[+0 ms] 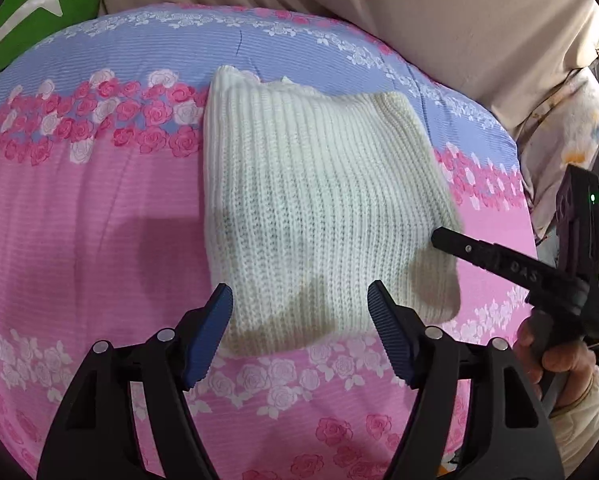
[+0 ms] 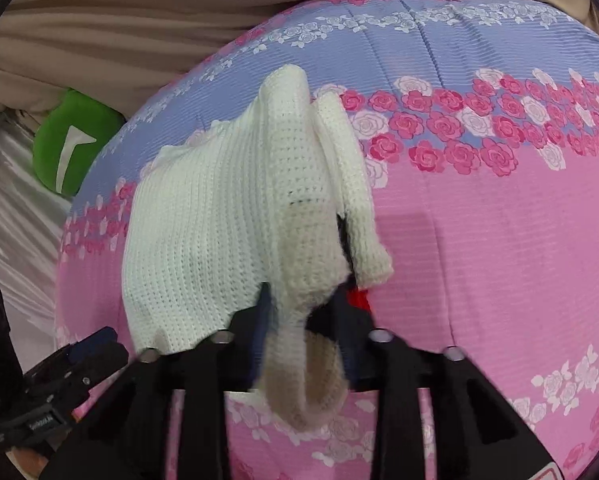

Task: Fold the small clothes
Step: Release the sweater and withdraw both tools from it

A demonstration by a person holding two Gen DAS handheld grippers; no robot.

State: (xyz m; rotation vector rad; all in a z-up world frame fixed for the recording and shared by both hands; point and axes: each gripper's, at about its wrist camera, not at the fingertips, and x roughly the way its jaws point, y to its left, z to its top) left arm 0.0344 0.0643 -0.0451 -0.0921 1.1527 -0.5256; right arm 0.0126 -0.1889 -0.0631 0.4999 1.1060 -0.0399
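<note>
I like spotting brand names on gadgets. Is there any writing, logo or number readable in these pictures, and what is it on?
"DAS": raised letters on the right gripper's black finger, cut off by the holder, so maybe part of a longer word.
Small white lettering on the left gripper body: too blurred to read.
White arrow-like mark on the green cushion: a sign, no letters.
The white knitted garment and the flowered bedsheet show no text.

My right tongs [image 2: 299, 316] are clamped on a raised fold of the white knitted garment [image 2: 203, 232]; its remainder lies flat on the pink-and-blue rose bedspread [image 2: 499, 240]. Left tongs [image 2: 95, 340] at lower left. Green cushion [image 2: 71, 144] beyond the bed edge.
</note>
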